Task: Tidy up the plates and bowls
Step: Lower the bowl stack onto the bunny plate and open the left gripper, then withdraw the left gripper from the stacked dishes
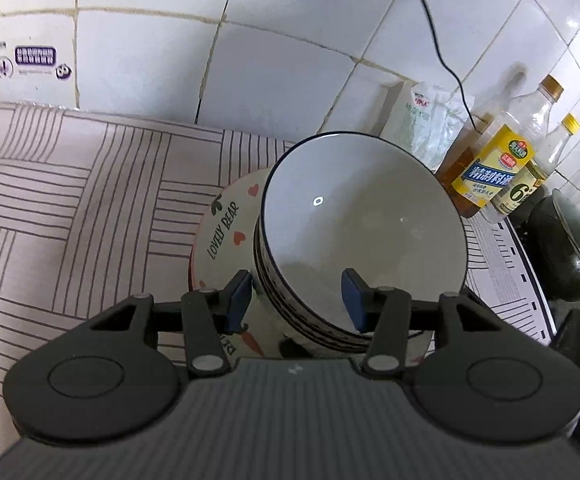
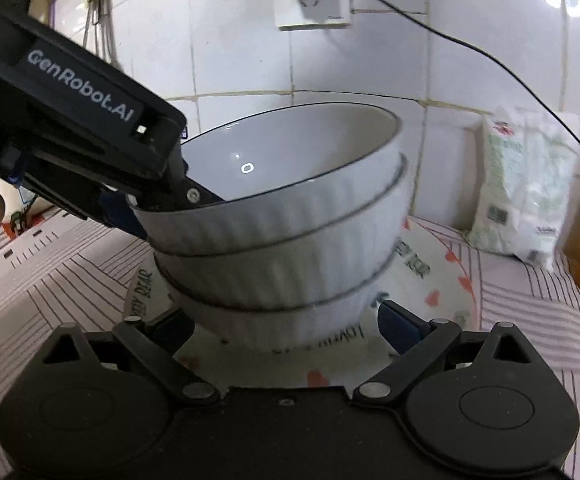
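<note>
A stack of three white ribbed bowls with dark rims (image 2: 282, 248) stands on a "Lovely Bear" plate (image 2: 438, 276) on the striped mat. The top bowl (image 1: 366, 216) is tilted. My left gripper (image 1: 296, 300) straddles the top bowl's near rim, one finger inside, one outside, with a wide gap; it also shows in the right wrist view (image 2: 162, 204) at the bowl's left rim. My right gripper (image 2: 282, 328) is open, low in front of the bottom bowl, its fingers either side of the base. The plate (image 1: 226, 224) shows left of the bowls.
Oil and vinegar bottles (image 1: 494, 168), a white bag (image 2: 522, 196) and a dark pot (image 1: 566, 252) stand to the right by the tiled wall. A black cable (image 2: 490, 60) hangs from a wall socket. The striped mat (image 1: 90, 200) stretches left.
</note>
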Demonstrator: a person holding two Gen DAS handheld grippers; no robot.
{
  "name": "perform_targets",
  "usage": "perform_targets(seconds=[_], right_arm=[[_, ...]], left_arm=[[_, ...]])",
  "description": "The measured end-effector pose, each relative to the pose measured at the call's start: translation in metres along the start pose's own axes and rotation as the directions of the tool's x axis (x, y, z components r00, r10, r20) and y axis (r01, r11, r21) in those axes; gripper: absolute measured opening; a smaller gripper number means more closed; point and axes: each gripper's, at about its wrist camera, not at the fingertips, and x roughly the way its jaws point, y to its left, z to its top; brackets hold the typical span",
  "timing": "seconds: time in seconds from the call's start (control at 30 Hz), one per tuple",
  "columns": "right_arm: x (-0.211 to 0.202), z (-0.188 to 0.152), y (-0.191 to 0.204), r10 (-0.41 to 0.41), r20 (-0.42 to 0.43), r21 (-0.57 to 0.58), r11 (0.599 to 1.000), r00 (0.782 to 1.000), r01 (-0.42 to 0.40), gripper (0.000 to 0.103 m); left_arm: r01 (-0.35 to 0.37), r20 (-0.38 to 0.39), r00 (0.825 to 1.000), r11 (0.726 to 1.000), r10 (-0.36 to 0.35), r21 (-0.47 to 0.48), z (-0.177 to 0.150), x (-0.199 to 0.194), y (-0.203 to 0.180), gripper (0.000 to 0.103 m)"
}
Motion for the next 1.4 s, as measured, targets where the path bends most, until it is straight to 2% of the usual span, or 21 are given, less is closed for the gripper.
perform_targets(seconds=[0.23, 0.43, 0.57, 0.67, 0.87, 1.13, 1.4], right_arm=[[-0.036, -0.002, 0.011, -0.035, 0.066, 0.01, 0.999, 0.997, 0.035, 0.101], [-0.061, -0.002, 0.015, -0.064, 0.07, 0.017, 0.998, 0.995, 0.063, 0.101], [-0.086, -0.011, 0.014, -0.057, 0.078, 0.05, 0.997, 0.995, 0.053, 0.101], [-0.101, -0.015, 0.005, -0.063, 0.05, 0.102, 0.993, 0.997, 0.058, 0.101], [-0.135, -0.009, -0.003, -0.112, 0.033, 0.105, 0.989, 0.993, 0.108, 0.101], [-0.17, 0.006, 0.006, -0.169, 0.03, 0.127, 0.978, 0.985, 0.164, 0.101], [-0.212, 0.021, 0.019, -0.22, -0.024, 0.182, 0.958, 0.975, 0.22, 0.101]], left_arm=[[-0.051, 0.052, 0.997, 0.999, 0.05, 0.013, -0.007, -0.017, -0.008, 0.057], [-0.07, 0.086, 0.994, 0.997, 0.072, -0.022, -0.014, -0.038, -0.01, 0.06], [-0.123, 0.125, 0.984, 0.992, 0.127, -0.039, -0.018, -0.056, -0.012, 0.061], [-0.125, 0.153, 0.98, 0.991, 0.13, -0.044, -0.02, -0.069, -0.014, 0.063], [-0.141, 0.164, 0.975, 0.989, 0.147, -0.045, -0.032, -0.099, -0.025, 0.065], [-0.19, 0.168, 0.968, 0.982, 0.189, -0.006, -0.053, -0.141, -0.043, 0.069], [-0.222, 0.186, 0.958, 0.975, 0.217, 0.01, -0.071, -0.182, -0.055, 0.076]])
